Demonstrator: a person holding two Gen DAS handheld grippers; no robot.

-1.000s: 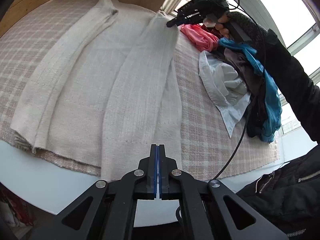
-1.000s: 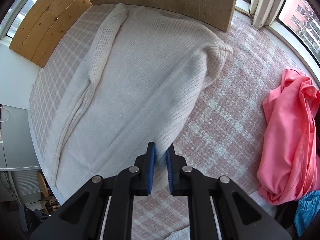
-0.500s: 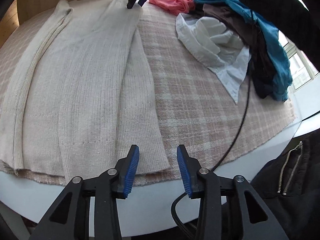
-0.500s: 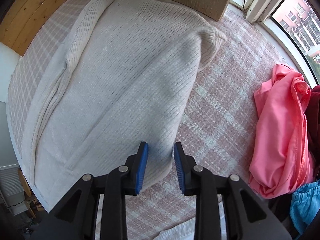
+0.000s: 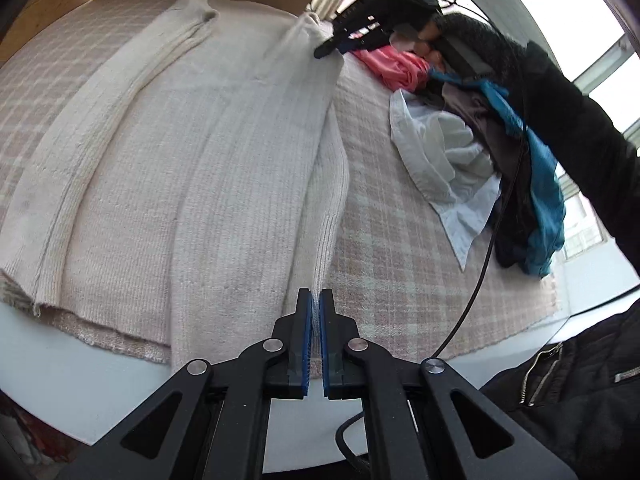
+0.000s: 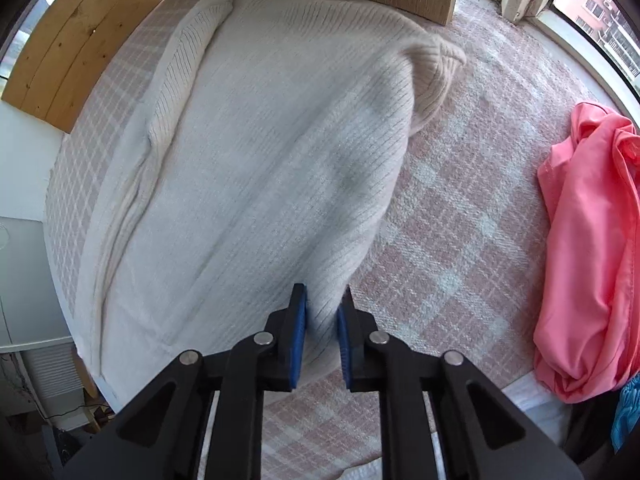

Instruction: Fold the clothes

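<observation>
Lying flat on the plaid-covered counter point(image 5: 400, 264), cream sweater point(image 5: 200, 152); right edge newly re-pinched after both jaws opened and closed: left hand-held gripper point(image 5: 316, 304) at hem, right hand-held gripper point(image 6: 322, 312) near shoulder. Ready to fold inward.

A lived-in home is showing here, seemingly a room by a bay window. A pink plaid blanket point(image 6: 460, 216) is covering a white table point(image 5: 80, 364), a cream knit sweater point(image 5: 208, 152) is lying spread on it beside a pile of laundry point(image 5: 480, 152), and wooden panels point(image 6: 76, 48) are standing along the far edge. Curved windows point(image 6: 592, 4) are looking out onto apartment buildings point(image 6: 608, 8).
</observation>
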